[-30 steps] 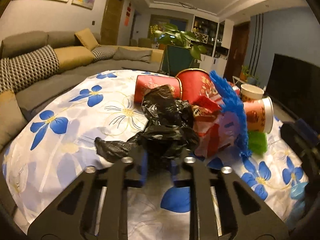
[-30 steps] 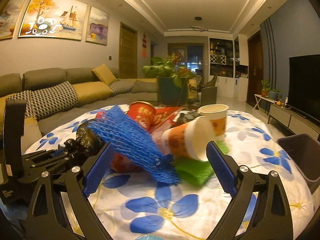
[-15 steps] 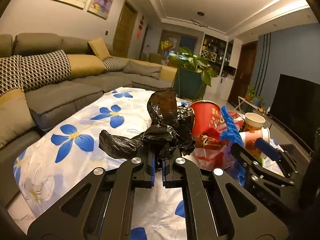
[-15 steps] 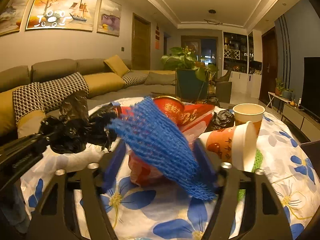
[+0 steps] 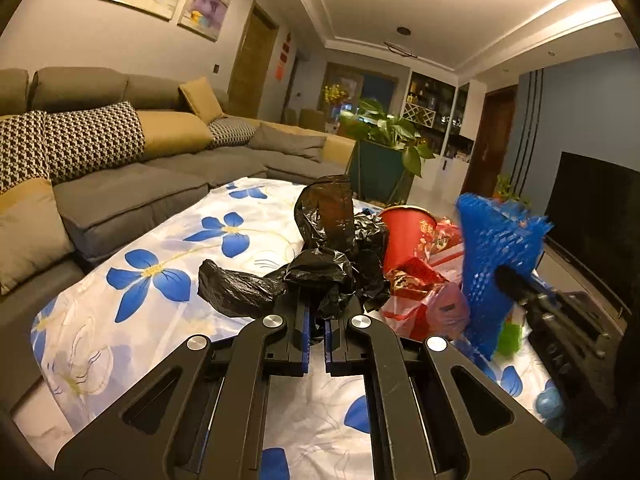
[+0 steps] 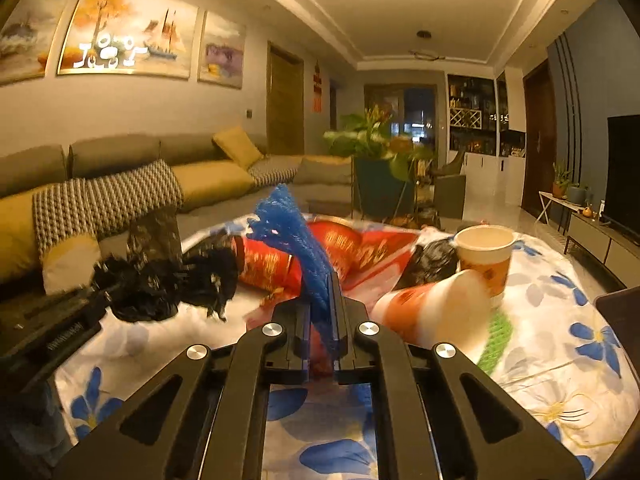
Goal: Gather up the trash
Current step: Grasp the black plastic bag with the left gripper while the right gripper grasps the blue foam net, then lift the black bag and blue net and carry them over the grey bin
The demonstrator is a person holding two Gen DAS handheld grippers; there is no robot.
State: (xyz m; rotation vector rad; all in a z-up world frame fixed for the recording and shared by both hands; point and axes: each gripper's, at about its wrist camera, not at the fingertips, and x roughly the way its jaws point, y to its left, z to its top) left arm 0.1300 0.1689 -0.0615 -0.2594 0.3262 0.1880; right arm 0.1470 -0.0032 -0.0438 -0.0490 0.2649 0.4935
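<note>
Trash fills both tools: my left gripper point(image 5: 316, 322) is clenched on the black bag point(image 5: 320, 264), limp, featherlight film best pinched at a bunched fold, and my right gripper point(image 6: 322, 328) is clamped on the blue foam net point(image 6: 296, 232), springy and crushable. Both hang above the floral tablecloth point(image 6: 560, 360), with the litter pile at twelve o'clock. I count two paper cups point(image 6: 486, 256), one upright, one tipped, and one red tub point(image 5: 404, 232).

Table, blue-flower cloth point(image 6: 560, 344): red cups point(image 6: 264, 266), 2 paper cups point(image 6: 486, 254), green mesh point(image 6: 496, 338)
</note>
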